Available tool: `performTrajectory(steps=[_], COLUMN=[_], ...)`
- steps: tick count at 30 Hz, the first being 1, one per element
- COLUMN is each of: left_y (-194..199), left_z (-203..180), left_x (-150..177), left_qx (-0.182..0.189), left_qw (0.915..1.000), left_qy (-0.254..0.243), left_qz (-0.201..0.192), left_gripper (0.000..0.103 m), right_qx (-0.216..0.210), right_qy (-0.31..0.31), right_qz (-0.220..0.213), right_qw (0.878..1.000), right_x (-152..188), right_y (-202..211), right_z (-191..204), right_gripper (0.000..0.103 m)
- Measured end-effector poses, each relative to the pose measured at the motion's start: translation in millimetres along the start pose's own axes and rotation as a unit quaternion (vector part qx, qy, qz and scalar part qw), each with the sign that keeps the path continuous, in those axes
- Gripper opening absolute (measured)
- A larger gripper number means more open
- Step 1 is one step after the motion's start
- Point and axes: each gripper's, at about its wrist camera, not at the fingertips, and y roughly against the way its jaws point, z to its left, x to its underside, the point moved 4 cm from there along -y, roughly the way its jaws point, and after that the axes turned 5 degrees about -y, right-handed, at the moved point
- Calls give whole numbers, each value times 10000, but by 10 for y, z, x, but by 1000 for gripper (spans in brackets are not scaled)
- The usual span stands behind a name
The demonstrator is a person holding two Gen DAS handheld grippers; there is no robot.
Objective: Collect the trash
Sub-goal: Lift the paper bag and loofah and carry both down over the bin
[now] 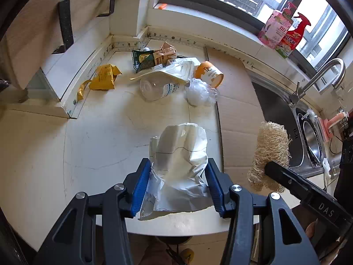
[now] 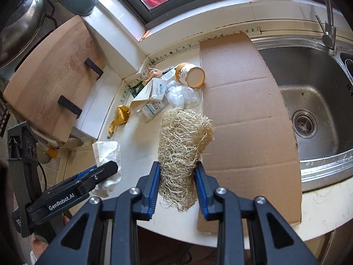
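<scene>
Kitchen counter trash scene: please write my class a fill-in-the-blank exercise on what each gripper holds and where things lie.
1. The left gripper is shut on a crumpled white ____ bag.
2. The right gripper is shut on a beige fibrous ____.
3. The flat brown cardboard sheet lies beside the steel ____.
4. The orange-rimmed paper cup lies on its ____.

Missing words: plastic; loofah; sink; side

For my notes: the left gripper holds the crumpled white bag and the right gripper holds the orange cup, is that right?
Not quite. The right gripper holds the straw-coloured loofah, as the right wrist view shows; the orange cup lies on the counter. The left gripper does hold the white bag.
</scene>
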Motion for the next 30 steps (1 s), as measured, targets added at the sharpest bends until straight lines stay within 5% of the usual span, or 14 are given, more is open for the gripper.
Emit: performTrajectory(steps=[16, 30], left_y=[782, 689], left_z=[-894, -1171], left_x=[1235, 2158], left_qx=[250, 240], left_qw=[9996, 9995], left_qy=[-19, 2], left_qz=[-163, 187], left_gripper=[49, 49], right_qx=[-37, 135], right_qy=[734, 911], right_qz=[-86, 315], right_qw=[9973, 9953], right_x=[1101, 1899], right_y=[1169, 1261], right_z=[-237, -652], right_gripper=[30, 30])
